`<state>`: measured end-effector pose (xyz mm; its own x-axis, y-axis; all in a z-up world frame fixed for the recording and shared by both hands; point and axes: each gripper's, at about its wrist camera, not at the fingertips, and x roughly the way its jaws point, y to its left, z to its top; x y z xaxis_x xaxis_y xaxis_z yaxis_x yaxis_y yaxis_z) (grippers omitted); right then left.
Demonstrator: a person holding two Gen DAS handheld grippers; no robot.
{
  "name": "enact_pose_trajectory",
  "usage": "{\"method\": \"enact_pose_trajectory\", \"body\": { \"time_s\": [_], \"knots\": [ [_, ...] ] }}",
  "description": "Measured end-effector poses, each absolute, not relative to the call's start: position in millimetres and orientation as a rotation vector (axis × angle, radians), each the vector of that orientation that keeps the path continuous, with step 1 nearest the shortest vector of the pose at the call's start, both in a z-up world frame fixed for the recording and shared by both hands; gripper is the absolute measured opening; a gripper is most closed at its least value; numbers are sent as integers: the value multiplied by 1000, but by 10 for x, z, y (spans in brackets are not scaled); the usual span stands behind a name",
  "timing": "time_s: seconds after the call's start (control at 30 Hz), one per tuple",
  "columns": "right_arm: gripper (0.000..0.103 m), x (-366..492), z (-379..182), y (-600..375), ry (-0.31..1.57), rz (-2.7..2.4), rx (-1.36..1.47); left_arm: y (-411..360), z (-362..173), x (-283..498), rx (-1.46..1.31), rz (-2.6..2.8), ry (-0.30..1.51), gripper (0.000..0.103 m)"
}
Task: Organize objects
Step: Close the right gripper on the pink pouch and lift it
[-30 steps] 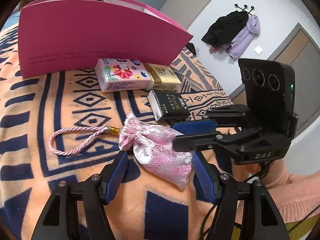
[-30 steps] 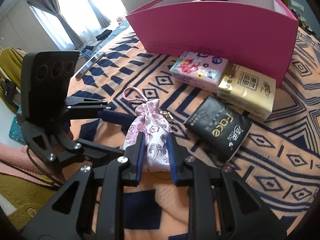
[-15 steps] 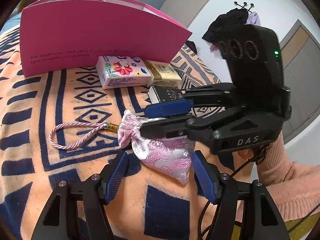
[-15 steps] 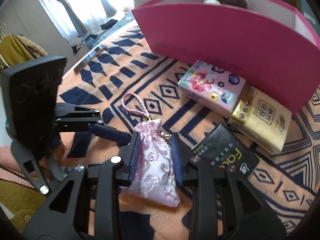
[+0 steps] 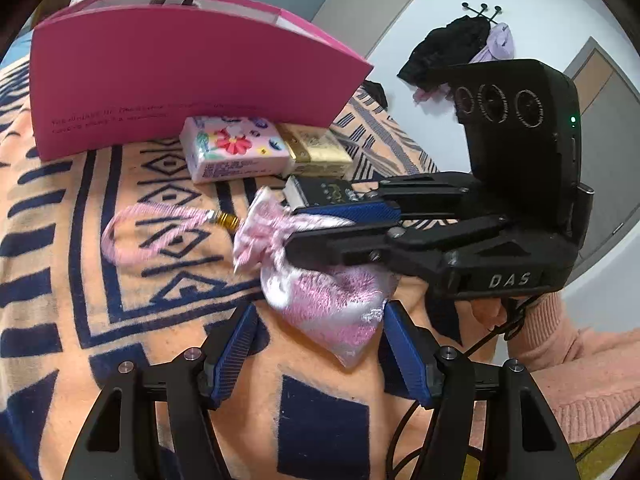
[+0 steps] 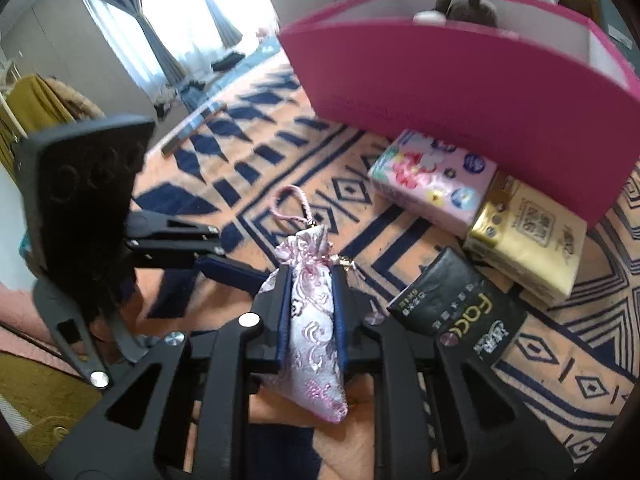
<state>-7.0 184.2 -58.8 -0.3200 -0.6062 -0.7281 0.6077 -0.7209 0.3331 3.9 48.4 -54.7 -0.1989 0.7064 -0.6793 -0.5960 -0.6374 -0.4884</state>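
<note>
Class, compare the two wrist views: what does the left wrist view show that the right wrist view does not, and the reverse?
Only the left wrist view: clothes on a wall hook, a door, and the open left tongs.

Only the right wrist view: curtained windows and a plush toy inside the pink box.

Both: the pink brocade pouch clamped in the right tongs, three tissue packs, the patterned blanket.

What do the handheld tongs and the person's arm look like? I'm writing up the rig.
Both tongs, left and right, are black angular frames with silver screws and ribbed blue pads. The right carries "DAS" lettering, a black block with three round lenses, a green light and black cables. The sleeve is pink knit.
</note>
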Motion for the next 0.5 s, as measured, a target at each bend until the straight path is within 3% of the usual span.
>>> {"method": "enact_pose_trajectory", "body": {
  "time_s": [0.2, 0.3, 0.5],
  "knots": [
    [20, 0, -345, 2009, -84, -2156, 1037, 564, -334, 18, -1098, 1940, -128, 66],
    [20, 14, -227, 2075, -117, -2192, 985, 595, -231, -20, -1067, 1934, -134, 53],
    [20, -2, 8, 2199, -167, -2248, 901, 653, 58, -112, -980, 1970, -81, 45]
  ]
}}
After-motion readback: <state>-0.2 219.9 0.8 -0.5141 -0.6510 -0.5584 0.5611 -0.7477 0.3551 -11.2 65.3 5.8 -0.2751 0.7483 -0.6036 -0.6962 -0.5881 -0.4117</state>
